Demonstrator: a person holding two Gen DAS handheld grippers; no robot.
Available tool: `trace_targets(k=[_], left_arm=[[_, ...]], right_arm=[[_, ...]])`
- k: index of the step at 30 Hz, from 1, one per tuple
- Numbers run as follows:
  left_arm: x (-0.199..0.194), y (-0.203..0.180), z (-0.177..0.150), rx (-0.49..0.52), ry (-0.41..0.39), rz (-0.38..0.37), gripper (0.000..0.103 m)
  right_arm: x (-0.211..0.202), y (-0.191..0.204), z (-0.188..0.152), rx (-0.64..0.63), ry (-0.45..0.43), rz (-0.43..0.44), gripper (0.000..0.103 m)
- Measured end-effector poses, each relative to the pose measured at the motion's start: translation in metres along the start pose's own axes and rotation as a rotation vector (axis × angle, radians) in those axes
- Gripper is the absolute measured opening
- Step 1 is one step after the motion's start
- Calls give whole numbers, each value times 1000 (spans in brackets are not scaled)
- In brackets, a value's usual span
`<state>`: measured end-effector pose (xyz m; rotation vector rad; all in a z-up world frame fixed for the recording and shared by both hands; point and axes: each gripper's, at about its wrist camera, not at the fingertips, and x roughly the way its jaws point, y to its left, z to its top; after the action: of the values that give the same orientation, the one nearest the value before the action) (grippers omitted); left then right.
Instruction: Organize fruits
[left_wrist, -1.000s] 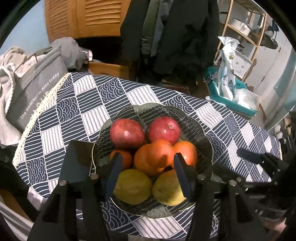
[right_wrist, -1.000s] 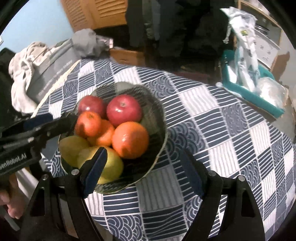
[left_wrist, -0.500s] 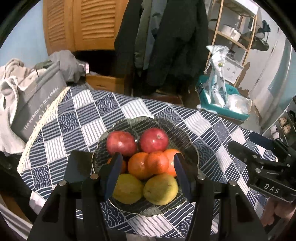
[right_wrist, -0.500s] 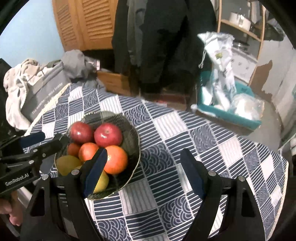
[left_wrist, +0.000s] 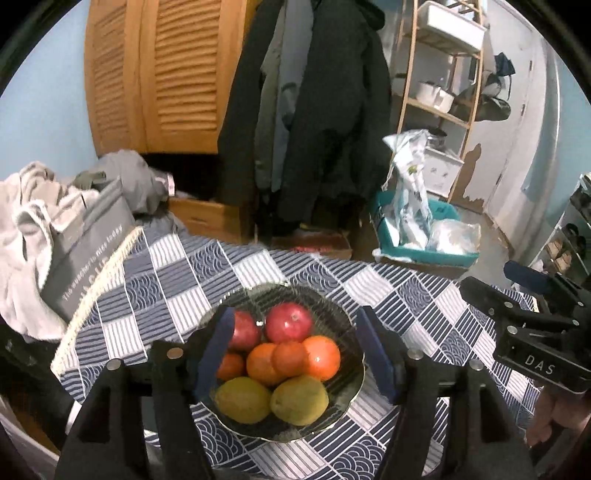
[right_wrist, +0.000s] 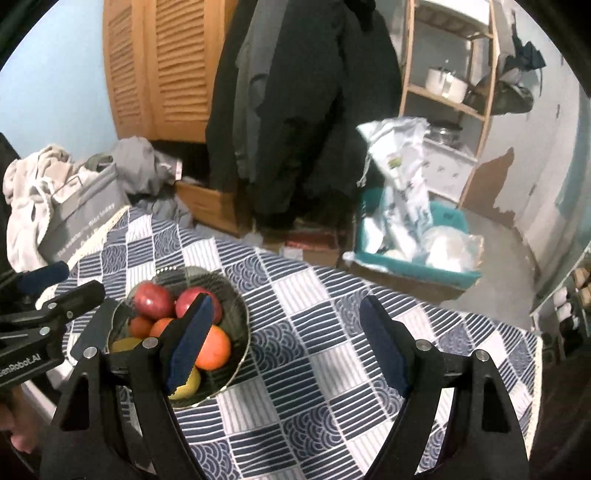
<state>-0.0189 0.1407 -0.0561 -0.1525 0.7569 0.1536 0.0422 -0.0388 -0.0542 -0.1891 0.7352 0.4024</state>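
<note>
A dark glass bowl (left_wrist: 343, 317) stands on the blue-and-white patterned tablecloth (left_wrist: 177, 291). It holds two red apples (left_wrist: 289, 322), several oranges (left_wrist: 321, 358) and two yellow-green pears (left_wrist: 299, 400). My left gripper (left_wrist: 295, 356) hangs above the bowl, its jaws opening, touching no fruit. In the right wrist view the same bowl (right_wrist: 238, 314) sits at the left. My right gripper (right_wrist: 288, 343) stands open over the cloth just right of the bowl, with nothing held.
A grey bag (left_wrist: 88, 251) and pale clothes (left_wrist: 26, 206) lie at the table's left edge. Beyond the table are dark coats (left_wrist: 325, 110), a wooden louvred cabinet (left_wrist: 155, 74), a teal bin with plastic bags (left_wrist: 417, 236) and a shelf rack (left_wrist: 443, 74). The cloth (right_wrist: 369, 332) right of the bowl is bare.
Both grippers have risen and pulled back, so the bowl looks smaller and more of the room shows. The left jaws have spread wider; the right jaws keep the same gap.
</note>
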Motion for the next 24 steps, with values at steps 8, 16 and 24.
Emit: trace_targets(k=[8,16,24], left_arm=[[-22,-12,9,19,-63,-2,80],[-49,-27,17,62,-154,31,88],[-63,-36,21,70,-186,21,95]], right_arm=[[-29,-17,4,24,-47,-27,82],[-52,-35,3,46,-86,-51,82],[-67,-54,-2,67,-106,-73,82]])
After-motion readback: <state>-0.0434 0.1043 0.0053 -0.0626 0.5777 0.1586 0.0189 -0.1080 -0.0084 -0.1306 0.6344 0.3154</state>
